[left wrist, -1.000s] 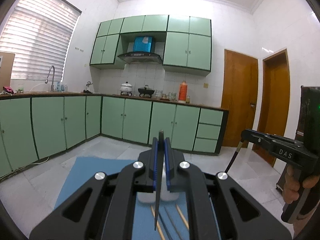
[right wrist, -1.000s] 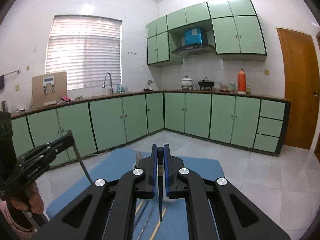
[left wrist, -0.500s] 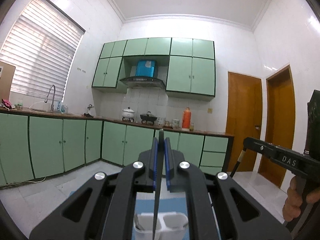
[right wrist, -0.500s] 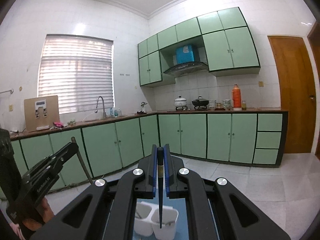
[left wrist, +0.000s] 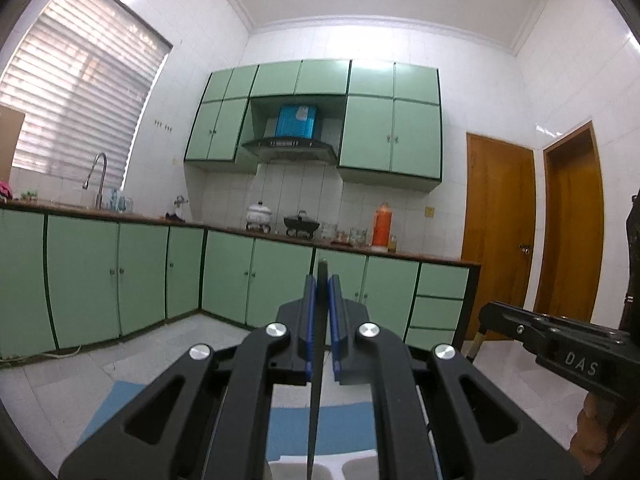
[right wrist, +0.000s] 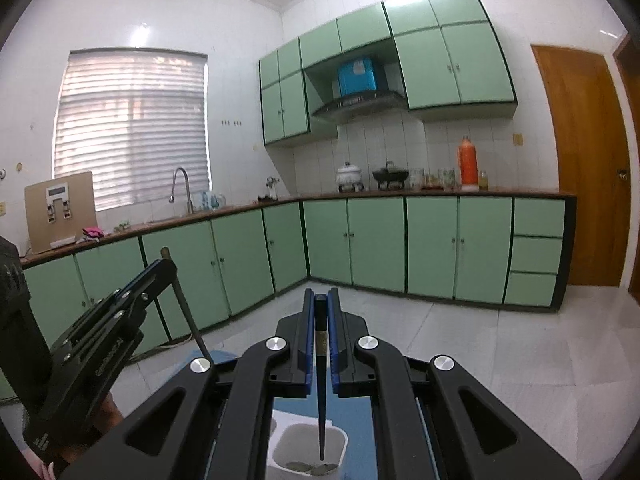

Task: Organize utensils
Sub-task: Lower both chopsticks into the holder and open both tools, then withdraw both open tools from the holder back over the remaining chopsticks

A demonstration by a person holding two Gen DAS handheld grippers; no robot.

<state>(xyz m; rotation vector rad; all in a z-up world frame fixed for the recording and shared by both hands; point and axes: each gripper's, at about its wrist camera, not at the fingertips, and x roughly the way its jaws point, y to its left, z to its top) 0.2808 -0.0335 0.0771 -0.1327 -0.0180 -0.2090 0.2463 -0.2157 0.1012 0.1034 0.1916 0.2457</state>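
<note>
Since a second ago both hands have carried their chopsticks forward over the blue mat, so the loose chopsticks that lay on the mat have dropped out of sight and the white holder now sits at the bottom edge of both views.

Left wrist view: the left gripper [left wrist: 321, 292] has its jaws pressed together on a dark chopstick [left wrist: 316, 380], which hangs point-down between the blue pads [left wrist: 308, 328]. The tip ends just above the rim of the white utensil holder [left wrist: 320, 466], only the top of which shows, standing on the blue mat [left wrist: 320, 424]. To the right the right gripper [left wrist: 482, 322] comes into frame, a hand [left wrist: 592, 432] under it, with a pale-ended stick slanting down from its tip. Behind are green cabinets [left wrist: 256, 280] and a wooden door [left wrist: 498, 240].

Right wrist view: the right gripper [right wrist: 320, 308] is likewise clamped on a dark chopstick [right wrist: 321, 392] with a brownish band near its top. The stick points straight down into the right-hand compartment of the white utensil holder [right wrist: 306, 446], its tip low inside, above some round metal shapes at the bottom that are too blurred to name. A second compartment shows only as a sliver on the left. The left gripper [right wrist: 166, 266] appears on the left, holding its thin dark chopstick [right wrist: 188, 312], which slopes down toward the mat [right wrist: 360, 452].
</note>
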